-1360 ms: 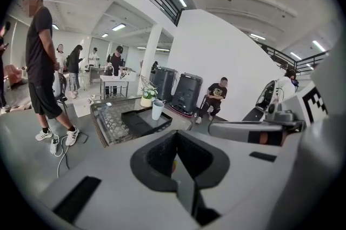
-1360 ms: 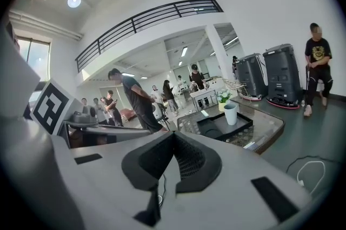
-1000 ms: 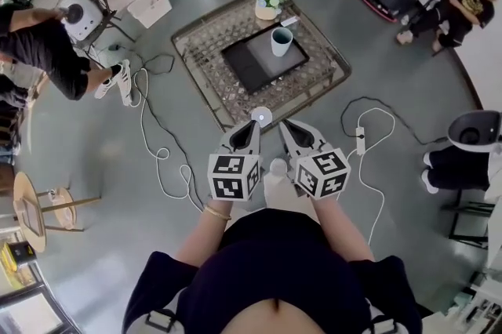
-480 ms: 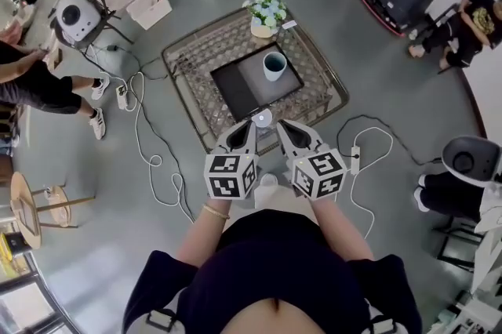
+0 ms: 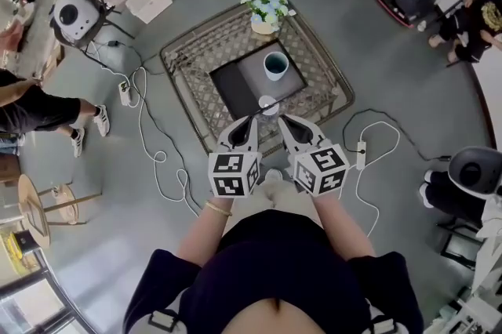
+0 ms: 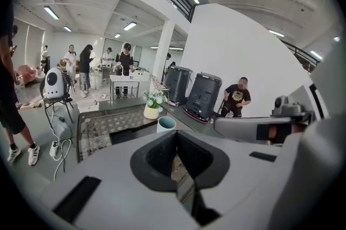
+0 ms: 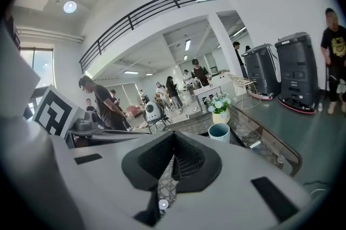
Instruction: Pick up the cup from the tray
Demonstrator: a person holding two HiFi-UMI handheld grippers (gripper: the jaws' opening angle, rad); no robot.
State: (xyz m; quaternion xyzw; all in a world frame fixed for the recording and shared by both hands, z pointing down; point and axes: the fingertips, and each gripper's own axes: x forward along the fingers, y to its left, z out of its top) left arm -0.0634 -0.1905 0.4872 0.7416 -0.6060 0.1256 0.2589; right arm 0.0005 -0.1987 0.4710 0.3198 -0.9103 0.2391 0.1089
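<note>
Two hand-held grippers sit side by side at the middle of the head view, the left hand-held gripper (image 5: 253,121) and the right hand-held gripper (image 5: 281,121). Each has its jaws pressed together with nothing between them, as each gripper view shows. Just above their tips in the frame lies the near edge of one low square surface (image 5: 196,62) with a patterned lattice top. One dark rectangular tray (image 5: 235,81) lies at its middle. One cup (image 5: 275,65) stands upright on the tray's upper right part, well apart from both grippers. The cup is pale blue-grey outside and dark teal within, straight-walled, with no handle showing. One pot of flowers (image 5: 267,11) stands beyond the tray, near the surface's far corner. All round spreads a grey floor (image 5: 376,50) crossed by white cables (image 5: 159,157), in a large hall with white walls. Several people (image 5: 471,19) stand or sit at the frame's edges
</note>
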